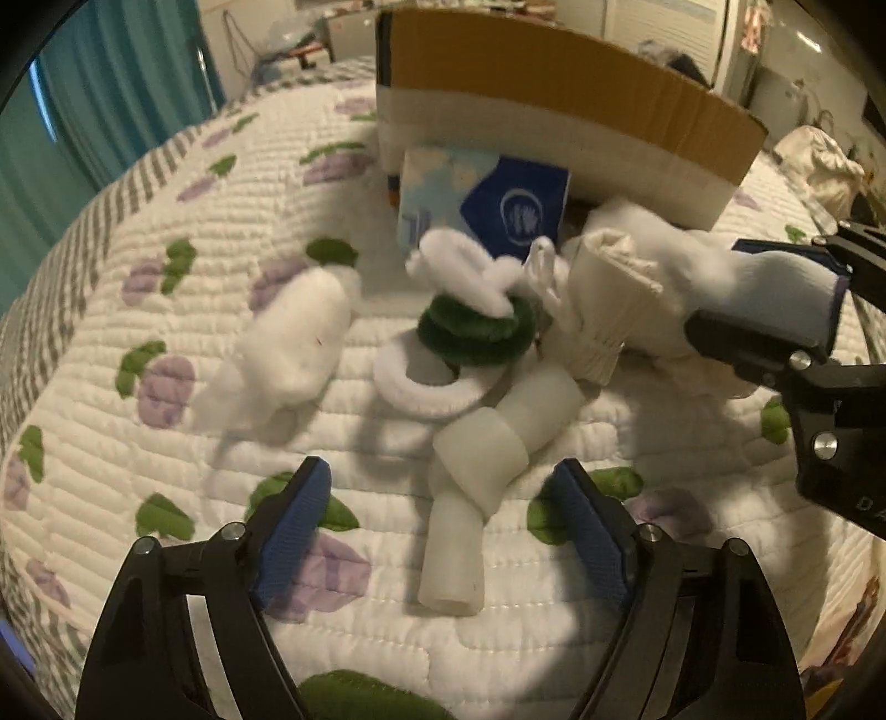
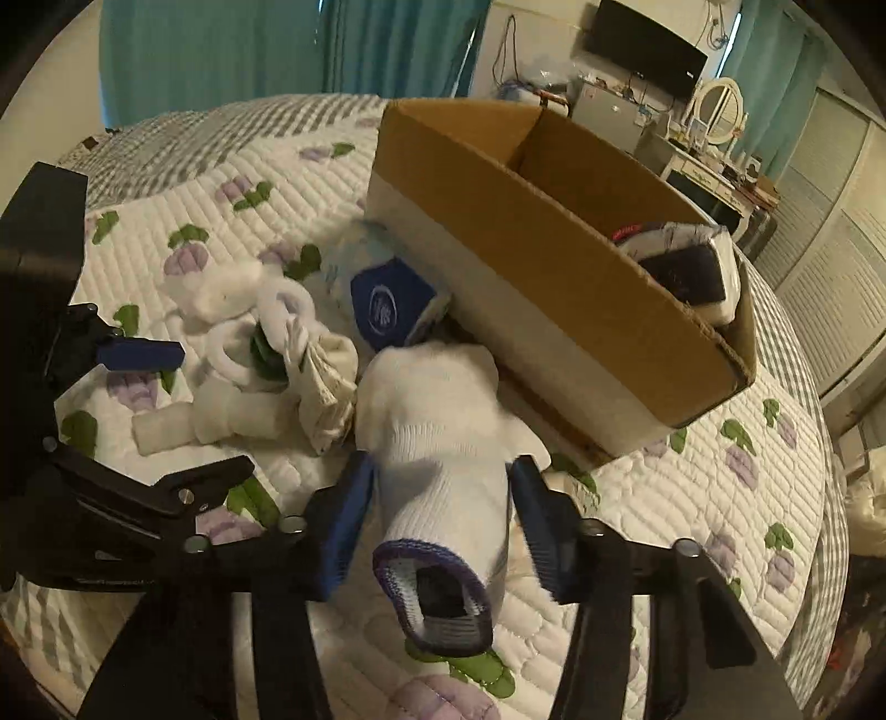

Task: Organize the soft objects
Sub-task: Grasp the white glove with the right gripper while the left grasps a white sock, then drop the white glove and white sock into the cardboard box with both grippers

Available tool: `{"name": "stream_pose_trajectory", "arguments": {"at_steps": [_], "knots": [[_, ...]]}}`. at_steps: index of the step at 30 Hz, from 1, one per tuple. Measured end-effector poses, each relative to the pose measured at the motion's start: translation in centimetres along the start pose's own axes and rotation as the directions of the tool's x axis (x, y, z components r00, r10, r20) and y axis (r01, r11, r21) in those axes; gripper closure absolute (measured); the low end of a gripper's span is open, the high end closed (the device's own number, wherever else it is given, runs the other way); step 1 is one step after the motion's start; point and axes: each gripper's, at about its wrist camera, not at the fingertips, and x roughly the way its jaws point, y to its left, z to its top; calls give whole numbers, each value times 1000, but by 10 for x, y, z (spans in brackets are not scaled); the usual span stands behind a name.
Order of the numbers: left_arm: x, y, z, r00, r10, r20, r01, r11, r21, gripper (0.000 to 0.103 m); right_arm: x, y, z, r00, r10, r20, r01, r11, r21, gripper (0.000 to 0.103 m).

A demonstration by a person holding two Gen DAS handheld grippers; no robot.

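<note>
A pile of soft things lies on the quilted bed before a cardboard box [image 1: 565,116]. My left gripper [image 1: 437,498] is open above a white foam tube piece [image 1: 476,471]. Beyond it lie a white fluffy ring [image 1: 432,387], a green ring [image 1: 476,332], a white rolled cloth [image 1: 603,299], a white stuffed sock [image 1: 293,343] and a blue tissue pack [image 1: 487,199]. My right gripper [image 2: 443,498] is shut on a white glove [image 2: 437,443] with a purple cuff; it shows at the right in the left wrist view [image 1: 775,277]. The box [image 2: 554,277] holds a wrapped pack [image 2: 686,266].
The quilt [image 1: 138,277] has purple and green patches. Teal curtains [image 2: 221,50], a TV [image 2: 642,39] and a dresser [image 2: 709,155] stand beyond the bed. A white bag [image 1: 825,160] lies at the far right.
</note>
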Motion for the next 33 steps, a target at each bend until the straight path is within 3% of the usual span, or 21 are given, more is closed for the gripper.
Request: {"name": "stream_pose_trajectory", "arguments": {"at_steps": [2,8,15,23,33], "knots": [[1,0,-1,1000,-18,-4,18,1000,2,35,-2,0,-1,1000,-5,-1,5,1000,-5,69],[-4,-4,0,998,-56,3,55,998,19,74,-24,-6,2,999,-23,35,23,1000,8,75],[-21,-4,1,997,-73,39,72,997,27,76,-64,-13,9,994,-55,94,52,998,32,76],[-74,-1,8,983,-84,162,80,996,31,76,-117,-26,26,977,-90,192,68,990,120,76],[-139,3,72,927,-106,360,87,994,70,76,-170,-43,68,934,-151,325,94,978,186,76]]}}
